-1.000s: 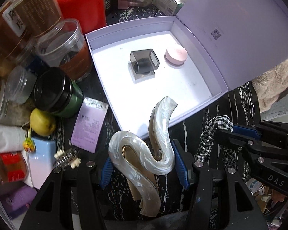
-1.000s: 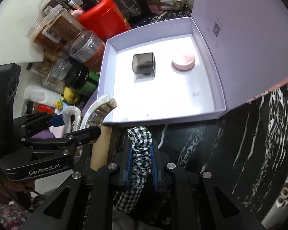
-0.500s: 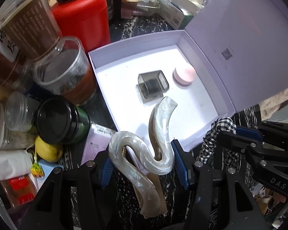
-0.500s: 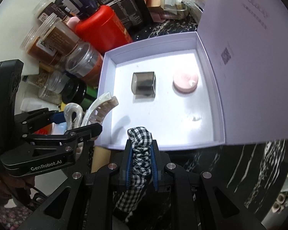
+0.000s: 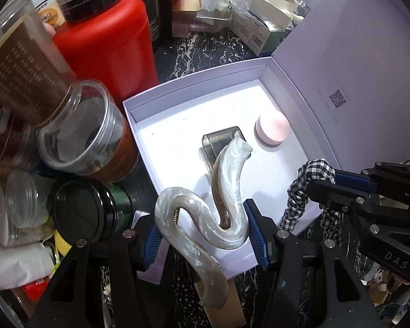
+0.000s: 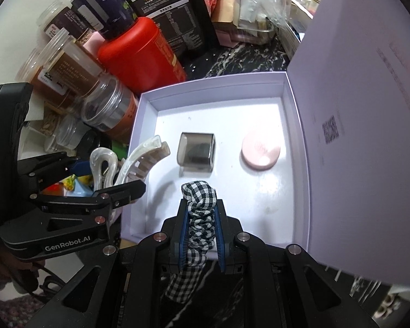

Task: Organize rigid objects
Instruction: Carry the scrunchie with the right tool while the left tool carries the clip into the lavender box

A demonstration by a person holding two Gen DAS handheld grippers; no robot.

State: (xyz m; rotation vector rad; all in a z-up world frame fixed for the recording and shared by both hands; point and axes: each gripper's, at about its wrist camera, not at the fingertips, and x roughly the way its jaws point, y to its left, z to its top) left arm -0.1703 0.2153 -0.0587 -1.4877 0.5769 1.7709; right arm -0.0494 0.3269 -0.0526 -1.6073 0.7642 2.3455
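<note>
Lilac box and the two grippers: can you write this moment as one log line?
left gripper: shut on pearly white hair claw | right gripper: shut on black-and-white checked scrunchie | open lilac cardboard box: not yet loaded

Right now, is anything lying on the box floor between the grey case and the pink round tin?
No. Between the grey case and the pink tin there is only bare white box floor; the right wrist view shows it best.

A black marble-veined countertop (image 5: 205, 52) lies under bright overhead light.
</note>
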